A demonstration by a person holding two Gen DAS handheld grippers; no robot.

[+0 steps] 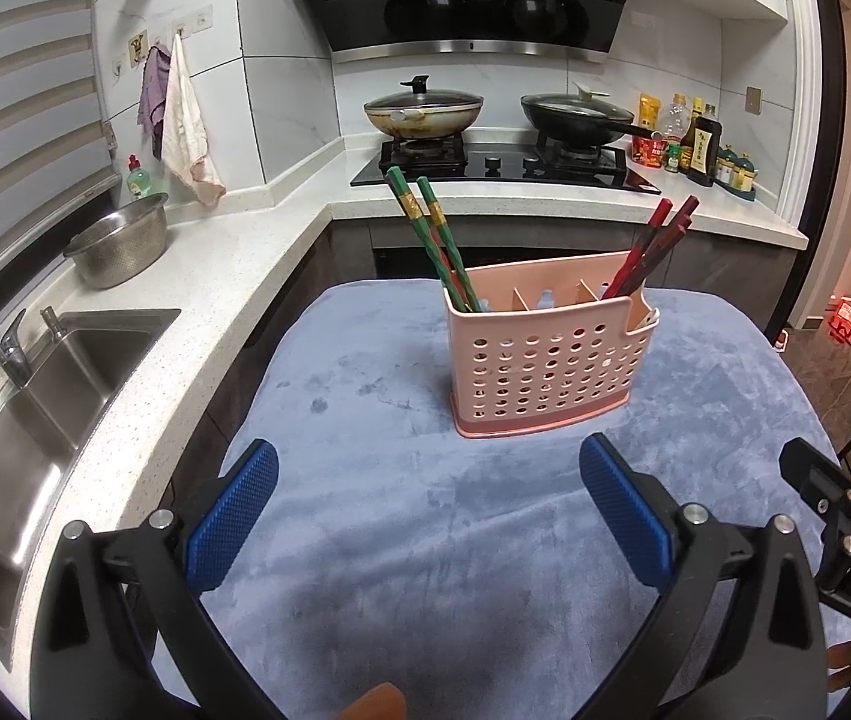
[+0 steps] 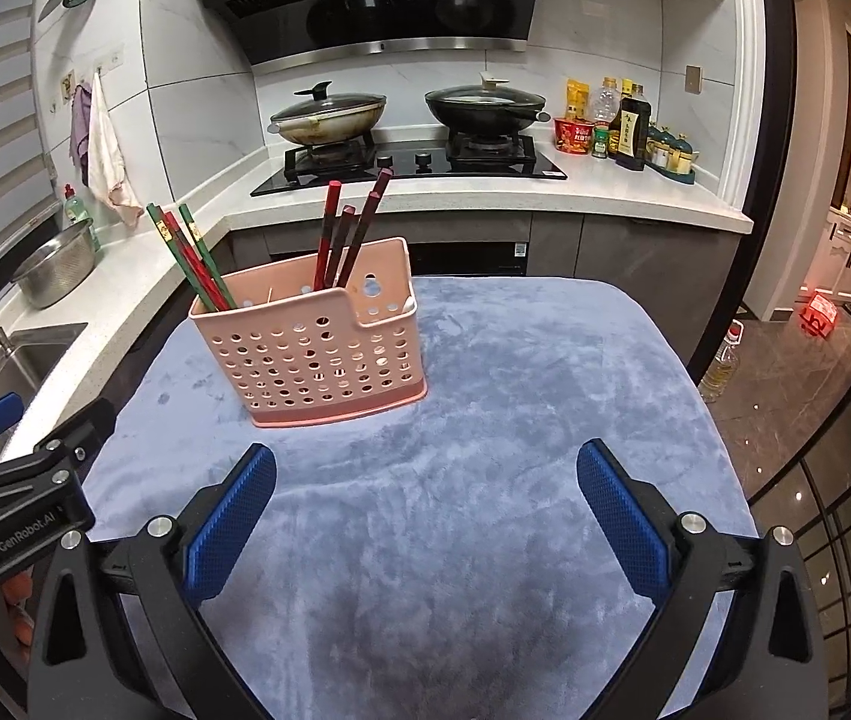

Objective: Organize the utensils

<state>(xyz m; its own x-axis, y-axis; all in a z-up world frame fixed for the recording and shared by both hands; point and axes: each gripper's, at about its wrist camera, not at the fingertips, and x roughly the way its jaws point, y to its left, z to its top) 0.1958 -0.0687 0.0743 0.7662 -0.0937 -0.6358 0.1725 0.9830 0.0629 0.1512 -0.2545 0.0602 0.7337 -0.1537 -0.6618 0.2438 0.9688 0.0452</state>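
A pink perforated utensil basket [image 1: 545, 360] with inner dividers stands upright on the blue-grey cloth [image 1: 425, 540]. Green chopsticks [image 1: 431, 240] lean in its left compartment and dark red chopsticks [image 1: 653, 246] in its right one. The right wrist view shows the basket [image 2: 311, 354], green and red chopsticks [image 2: 185, 252] at its left end and dark red ones [image 2: 347, 234] toward its right end. My left gripper [image 1: 428, 516] is open and empty, short of the basket. My right gripper [image 2: 425, 516] is open and empty, to the basket's front right.
A white counter [image 1: 233, 276] runs along the left with a steel sink [image 1: 35, 396] and a colander bowl [image 1: 119, 246]. A stove with two lidded pans [image 1: 425, 114] and several bottles [image 1: 689, 138] stands behind. The floor [image 2: 815, 396] drops off right of the table.
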